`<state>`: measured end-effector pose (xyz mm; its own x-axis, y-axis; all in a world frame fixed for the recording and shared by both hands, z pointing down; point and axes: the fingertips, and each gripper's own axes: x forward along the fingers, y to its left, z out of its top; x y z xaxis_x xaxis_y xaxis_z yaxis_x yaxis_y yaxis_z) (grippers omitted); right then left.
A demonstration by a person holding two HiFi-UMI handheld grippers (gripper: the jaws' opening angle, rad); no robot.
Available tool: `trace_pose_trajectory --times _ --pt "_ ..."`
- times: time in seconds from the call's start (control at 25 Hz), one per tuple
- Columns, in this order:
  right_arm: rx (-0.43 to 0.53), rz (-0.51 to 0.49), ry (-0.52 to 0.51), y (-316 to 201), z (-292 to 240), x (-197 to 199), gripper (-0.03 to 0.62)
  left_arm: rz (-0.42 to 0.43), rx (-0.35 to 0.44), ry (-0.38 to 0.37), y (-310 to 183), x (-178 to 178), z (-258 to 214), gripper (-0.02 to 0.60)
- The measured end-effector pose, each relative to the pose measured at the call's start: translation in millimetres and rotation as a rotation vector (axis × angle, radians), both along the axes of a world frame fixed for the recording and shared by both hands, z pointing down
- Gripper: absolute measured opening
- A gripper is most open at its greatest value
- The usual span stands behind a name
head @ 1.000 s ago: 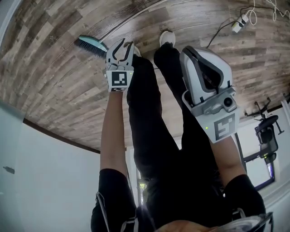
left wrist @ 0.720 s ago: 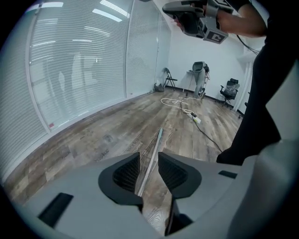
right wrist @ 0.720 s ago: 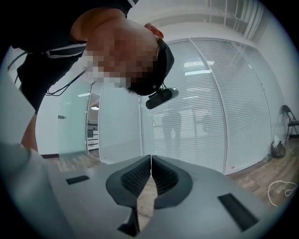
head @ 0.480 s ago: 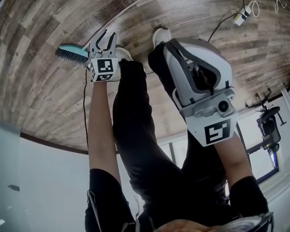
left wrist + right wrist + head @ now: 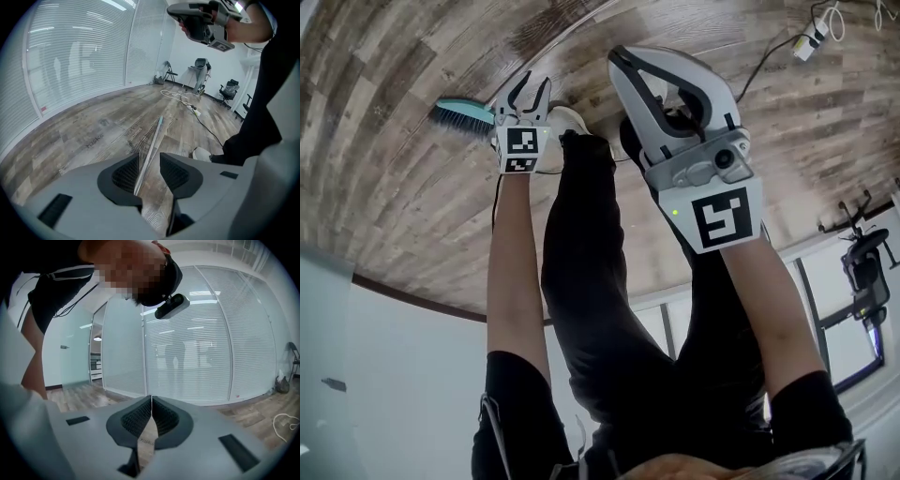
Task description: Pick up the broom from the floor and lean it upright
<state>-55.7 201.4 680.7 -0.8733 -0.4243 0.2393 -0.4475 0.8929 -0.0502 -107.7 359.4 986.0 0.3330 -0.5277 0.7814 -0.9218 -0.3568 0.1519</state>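
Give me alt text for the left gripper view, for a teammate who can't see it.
The left gripper has its opening jaws either side of the thin silver broom handle without pressing it; the handle lies on the wood-plank floor, running away from the camera. A person's white shoe and dark trouser leg stand at right.

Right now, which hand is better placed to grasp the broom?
Left. The left tongs are opening, with the broom handle between their pads, not yet gripped. The right tongs are shut, held higher, aimed at the blinds.
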Motion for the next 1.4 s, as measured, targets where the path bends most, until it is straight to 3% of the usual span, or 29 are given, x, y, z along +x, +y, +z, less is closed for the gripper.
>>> trace_pose_trajectory --times 0.2,0.4,0.72,0.96,1.2,1.4 --pt "-0.092 0.032 0.020 -0.5 46.5 -16.7 0.018 -0.004 -0.022 0.022 3.8 -2.5 19.2 0.143" --pt "-0.252 0.084 0.028 -3.9 79.0 -21.1 0.018 -0.008 -0.061 0.042 11.2 -7.0 48.8 0.150" --pt "-0.237 0.023 0.091 4.0 106.2 -19.5 0.018 0.153 -0.137 -0.033 16.5 -7.1 108.2 0.172" --pt "-0.192 0.028 0.107 -20.3 111.5 -1.8 0.018 0.329 -0.215 -0.194 27.3 -4.0 150.4 0.172" --pt "-0.145 0.030 0.081 -40.6 100.5 4.0 0.018 0.260 -0.267 -0.224 26.6 -11.8 171.2 0.172" --pt "-0.144 0.017 0.080 -45.8 107.3 14.6 0.018 0.282 -0.304 -0.243 20.1 -10.0 183.2 0.172"
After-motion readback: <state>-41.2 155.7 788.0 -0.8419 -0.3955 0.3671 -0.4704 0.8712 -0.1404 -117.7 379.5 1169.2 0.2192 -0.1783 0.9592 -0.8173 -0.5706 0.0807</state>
